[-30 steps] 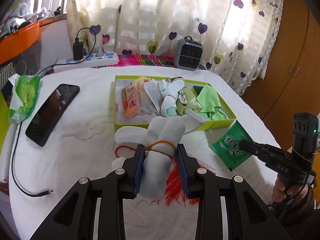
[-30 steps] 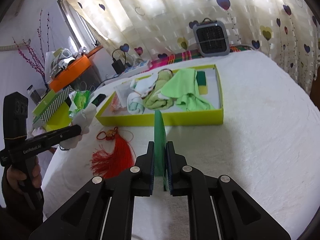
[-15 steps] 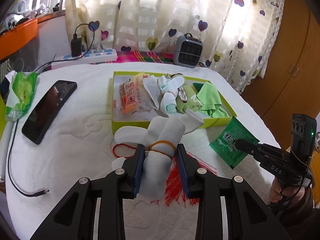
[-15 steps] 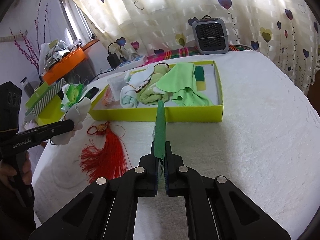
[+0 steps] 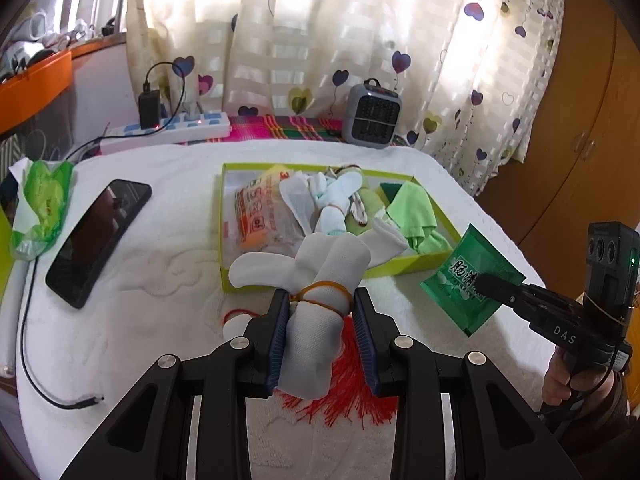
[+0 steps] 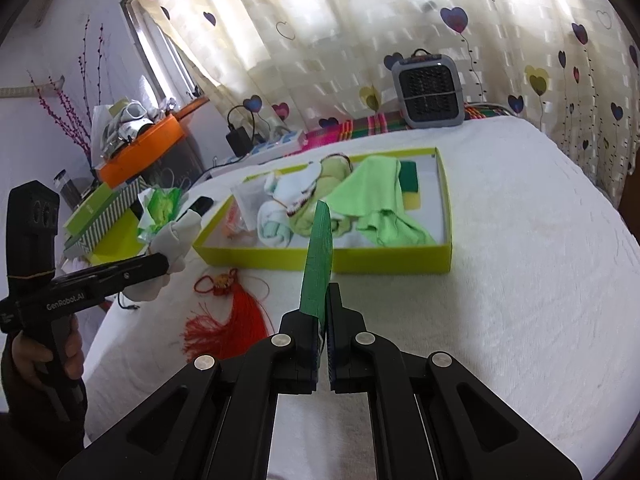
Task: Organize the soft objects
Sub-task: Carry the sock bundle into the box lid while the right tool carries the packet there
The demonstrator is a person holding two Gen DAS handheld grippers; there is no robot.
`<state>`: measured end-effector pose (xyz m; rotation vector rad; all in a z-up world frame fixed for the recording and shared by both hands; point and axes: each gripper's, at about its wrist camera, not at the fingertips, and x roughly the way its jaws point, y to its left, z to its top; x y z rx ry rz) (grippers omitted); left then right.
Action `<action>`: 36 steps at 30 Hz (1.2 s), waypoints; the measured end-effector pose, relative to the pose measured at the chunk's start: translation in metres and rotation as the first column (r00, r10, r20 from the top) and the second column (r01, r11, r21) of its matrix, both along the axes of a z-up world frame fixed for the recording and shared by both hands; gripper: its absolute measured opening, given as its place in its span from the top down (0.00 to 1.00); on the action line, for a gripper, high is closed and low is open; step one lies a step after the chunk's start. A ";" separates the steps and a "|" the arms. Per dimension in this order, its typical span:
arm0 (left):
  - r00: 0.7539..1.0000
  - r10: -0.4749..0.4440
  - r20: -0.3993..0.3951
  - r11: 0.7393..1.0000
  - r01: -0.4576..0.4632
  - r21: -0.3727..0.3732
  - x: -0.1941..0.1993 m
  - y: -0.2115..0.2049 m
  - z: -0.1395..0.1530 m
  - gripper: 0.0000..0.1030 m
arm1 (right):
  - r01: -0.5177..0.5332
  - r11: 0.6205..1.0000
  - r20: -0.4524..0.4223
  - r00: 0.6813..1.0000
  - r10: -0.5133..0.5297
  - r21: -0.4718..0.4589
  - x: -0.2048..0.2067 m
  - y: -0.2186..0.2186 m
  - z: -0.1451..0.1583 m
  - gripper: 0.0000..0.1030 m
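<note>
Left gripper [image 5: 320, 312], low centre of its own view: fingers set narrow, pads pressed on a rolled white sock bundle [image 5: 320, 280] bound with an orange rubber band [image 5: 322, 294]. The bundle stands up between the pads, its loose ends flopping toward the yellow-green box [image 5: 222, 236] just above it in the frame.

Right gripper [image 6: 325, 300], low centre of its view: fingers have just finished closing and now pinch a flat green packet [image 6: 318, 264] by its lower edge. The packet stands edge-on and nearly upright, its top overlapping the box's front wall in the picture. From the left wrist view the same packet shows its printed face at mid right, held clear of the bedspread.

The box [image 6: 444, 216] sits mid-frame on a white bedspread [image 6: 520, 280], holding socks, a light green cloth [image 6: 372, 192] and an orange-printed plastic bag [image 5: 256, 216].

A red tassel [image 6: 228, 320] lies on the bedspread at lower left of the right wrist view, in front of the box. A black phone [image 5: 96, 240] rests at mid left of the left wrist view. A grey heater [image 6: 430, 88] stands by the curtain, upper right.
</note>
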<state>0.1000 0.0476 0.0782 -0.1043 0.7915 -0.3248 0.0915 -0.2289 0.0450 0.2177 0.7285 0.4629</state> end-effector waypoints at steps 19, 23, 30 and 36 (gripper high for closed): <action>0.999 -0.002 0.032 0.999 0.003 -0.036 0.042 -0.008 0.023 0.71 | 0.008 1.000 0.055 0.998 -0.009 0.024 0.034 0.000 0.025 0.97; 0.999 -0.011 0.033 0.999 0.012 -0.041 0.054 -0.014 0.022 0.71 | 0.011 0.999 0.055 0.998 -0.013 0.038 0.044 -0.002 0.026 0.97; 1.000 -0.015 0.019 0.999 0.016 -0.038 0.077 -0.023 0.018 0.71 | -0.004 0.993 0.026 1.000 0.001 0.115 0.070 -0.006 0.026 0.97; 0.999 -0.035 0.015 0.999 0.035 -0.029 0.095 -0.035 0.016 0.71 | 0.006 0.990 0.009 1.000 -0.008 0.142 0.090 -0.006 0.024 0.97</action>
